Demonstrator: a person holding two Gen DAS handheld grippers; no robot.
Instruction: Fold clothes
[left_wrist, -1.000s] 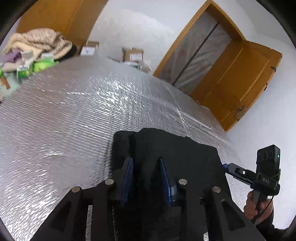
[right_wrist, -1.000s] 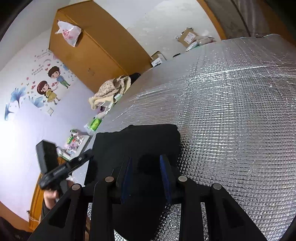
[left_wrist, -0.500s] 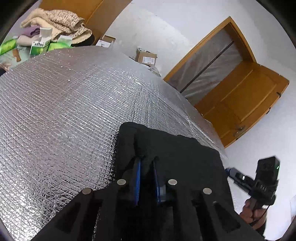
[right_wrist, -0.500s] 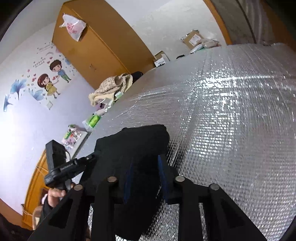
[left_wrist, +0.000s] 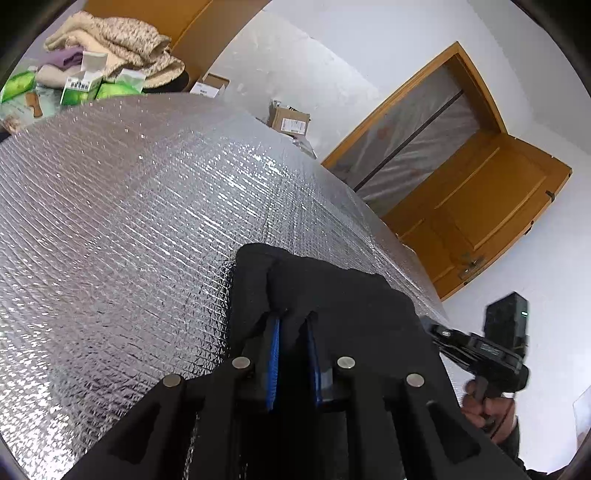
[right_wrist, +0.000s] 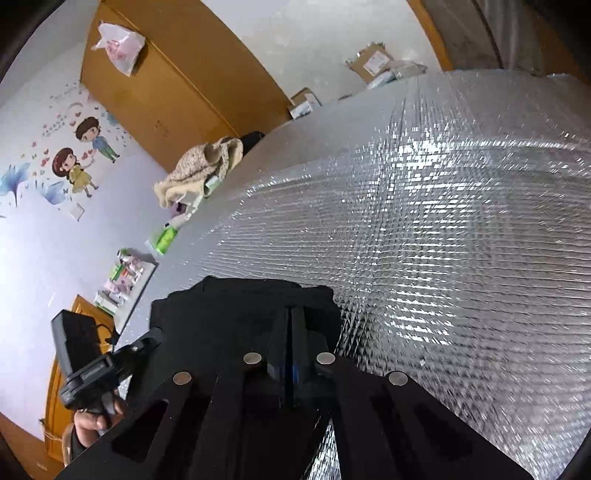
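A black garment (left_wrist: 332, 295) is seen lying on the silver quilted sheet (left_wrist: 129, 229), at the near end of the sheet, with the rest of the sheet bare beyond it. In the left wrist view, the left gripper (left_wrist: 293, 332) is set over the near left part of the garment, and a raised fold of the black cloth is pinched between its blue pads (left_wrist: 274, 354); the jaws stand narrow with the cloth filling the gap, and they are opening slightly. In the right wrist view, the right gripper (right_wrist: 291, 321) is placed at the near right part of the same garment (right_wrist: 240, 306), close to the garment's edge where the sheet (right_wrist: 443, 221) shows. Its jaws are drawn almost together and are closing, with thin black cloth caught between them. Each gripper is seen from the other's camera at the opposite side of the garment, held in a hand (left_wrist: 487, 406). A heap of beige clothes (left_wrist: 118, 40) is seen past the far end of the sheet, well apart from the garment.
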